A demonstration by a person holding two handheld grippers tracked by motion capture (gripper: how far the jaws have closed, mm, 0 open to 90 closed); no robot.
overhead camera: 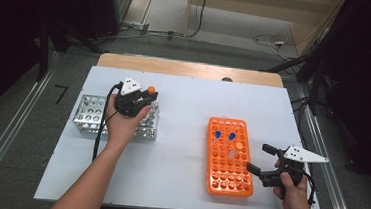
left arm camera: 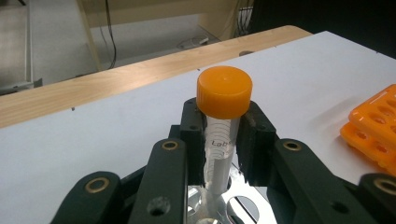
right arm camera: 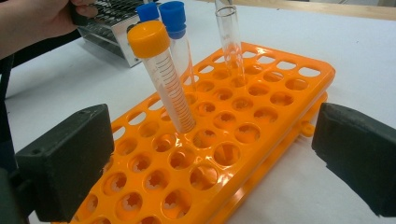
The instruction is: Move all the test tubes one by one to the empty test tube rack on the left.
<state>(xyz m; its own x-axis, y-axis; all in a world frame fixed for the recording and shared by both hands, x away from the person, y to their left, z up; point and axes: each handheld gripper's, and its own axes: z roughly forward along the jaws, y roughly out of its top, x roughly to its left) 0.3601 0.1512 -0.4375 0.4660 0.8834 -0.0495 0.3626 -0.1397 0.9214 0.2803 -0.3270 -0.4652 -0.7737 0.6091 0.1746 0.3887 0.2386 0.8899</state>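
The left gripper (left arm camera: 223, 140) clamps the orange-capped tube (left arm camera: 223, 112); the metal rack (overhead camera: 88, 117) sits just below. Lower it plumb. The right gripper (right arm camera: 212, 163) gapes wide.

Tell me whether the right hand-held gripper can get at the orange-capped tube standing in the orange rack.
Probably yes. The right hand-held gripper is open and faces the orange-capped tube in the orange rack, with only empty holes between them. The blue-capped tubes close behind leave little room.

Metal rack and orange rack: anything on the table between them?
Nothing. In the high view the white table is bare between the metal rack and the orange rack.
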